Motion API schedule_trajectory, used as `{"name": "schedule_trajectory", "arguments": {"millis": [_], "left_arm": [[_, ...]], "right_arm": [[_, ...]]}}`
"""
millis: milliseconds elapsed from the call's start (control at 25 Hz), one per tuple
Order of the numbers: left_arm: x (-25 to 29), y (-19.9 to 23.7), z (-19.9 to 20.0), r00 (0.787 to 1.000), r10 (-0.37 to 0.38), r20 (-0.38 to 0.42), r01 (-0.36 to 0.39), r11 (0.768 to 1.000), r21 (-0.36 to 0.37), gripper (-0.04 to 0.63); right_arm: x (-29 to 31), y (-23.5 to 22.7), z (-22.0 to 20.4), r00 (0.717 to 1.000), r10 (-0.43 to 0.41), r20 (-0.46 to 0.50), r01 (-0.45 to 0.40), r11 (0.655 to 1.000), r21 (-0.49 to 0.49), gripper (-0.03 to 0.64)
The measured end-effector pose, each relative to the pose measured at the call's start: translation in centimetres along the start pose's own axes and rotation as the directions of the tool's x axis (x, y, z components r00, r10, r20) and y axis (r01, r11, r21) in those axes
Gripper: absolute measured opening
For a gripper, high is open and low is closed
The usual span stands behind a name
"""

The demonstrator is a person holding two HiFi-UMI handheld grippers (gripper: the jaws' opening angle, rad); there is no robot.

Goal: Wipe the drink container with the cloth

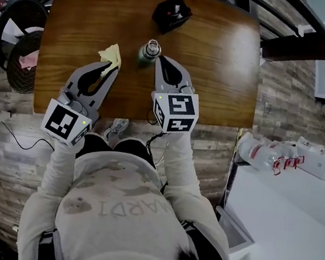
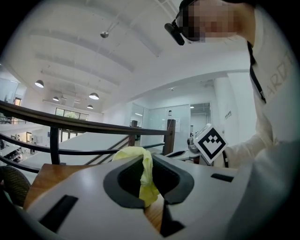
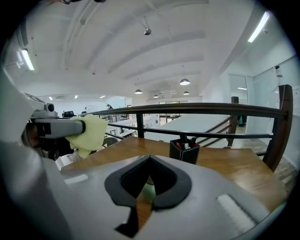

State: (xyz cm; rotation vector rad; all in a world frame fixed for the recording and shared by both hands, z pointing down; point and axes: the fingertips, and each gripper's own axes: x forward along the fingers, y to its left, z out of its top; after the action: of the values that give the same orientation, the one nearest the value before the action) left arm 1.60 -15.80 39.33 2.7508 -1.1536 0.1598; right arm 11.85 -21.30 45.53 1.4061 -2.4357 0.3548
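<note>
Cloth pinched in left gripper jaws, held at 9 o'clock of drink container, ready for wiping. Right gripper closed, empty, parked at container's 4 o'clock, likely for steadying.

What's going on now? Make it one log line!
left gripper: shut on cloth | right gripper: shut, beside bottle | cloth: apart from bottle

One overhead, two low; shared table
</note>
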Motion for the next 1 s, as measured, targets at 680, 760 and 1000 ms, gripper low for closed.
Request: {"name": "schedule_trajectory", "arguments": {"millis": [680, 760, 1000], "left_arm": [[0.5, 0.7, -3.0, 0.998, -0.006, -0.057, 0.004, 0.999, -0.034, 0.029], [0.7, 0.8, -3.5, 0.998, -0.013, -0.068, 0.010, 0.999, -0.036, 0.029], [2.3, 1.3, -6.4, 0.991, -0.026, -0.130, 0.021, 0.999, -0.035, 0.029]], "right_arm": [[4.2, -0.8, -2.2, 0.994, 0.008, -0.106, -0.011, 1.000, -0.025, 0.011], [4.2, -0.7, -2.2, 0.995, 0.013, -0.101, -0.015, 1.000, -0.020, 0.011], [4.2, -0.9, -2.3, 0.995, 0.021, -0.102, -0.021, 1.000, -0.001, 0.011]]}}
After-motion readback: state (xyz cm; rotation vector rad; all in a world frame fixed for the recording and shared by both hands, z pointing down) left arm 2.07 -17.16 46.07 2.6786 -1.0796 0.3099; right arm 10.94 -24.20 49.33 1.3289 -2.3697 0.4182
